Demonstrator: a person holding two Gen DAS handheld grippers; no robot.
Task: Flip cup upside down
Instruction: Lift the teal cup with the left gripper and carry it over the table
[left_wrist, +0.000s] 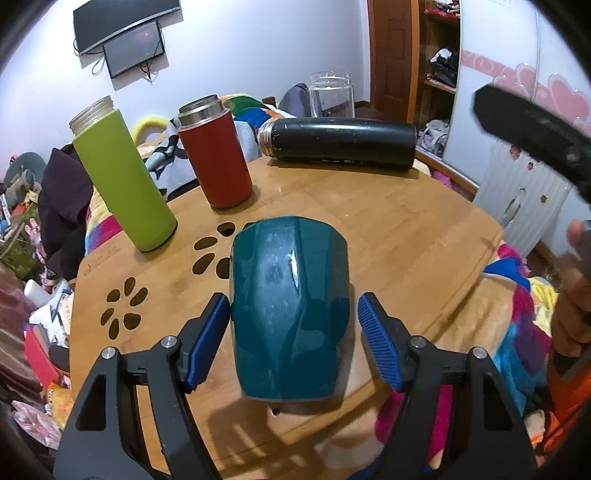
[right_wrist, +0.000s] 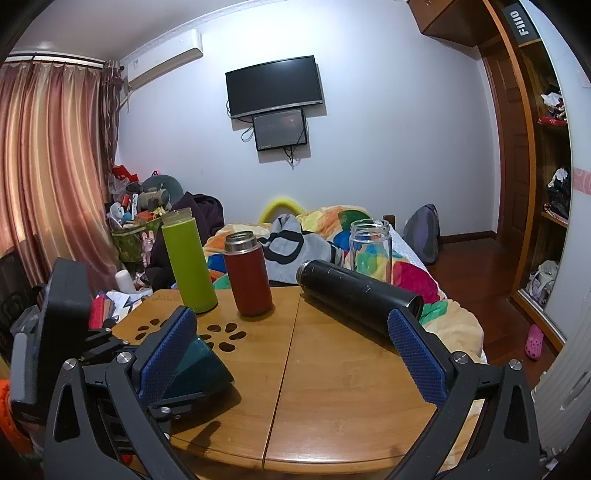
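Left gripper (left_wrist: 293, 325) is straddling the teal cup (left_wrist: 290, 314) at lower centre, jaws spread — close squarely mid-body before flipping — right gripper (right_wrist: 291, 354) is hanging spread, empty

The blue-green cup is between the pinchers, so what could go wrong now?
1. The teal cup looks glossy, and the left gripper has a gap at one pad, so it might slip when squeezed.
2. The cup sits near the wooden table edge; a nudge could push it off.
3. A wide swing could bump the green bottle.
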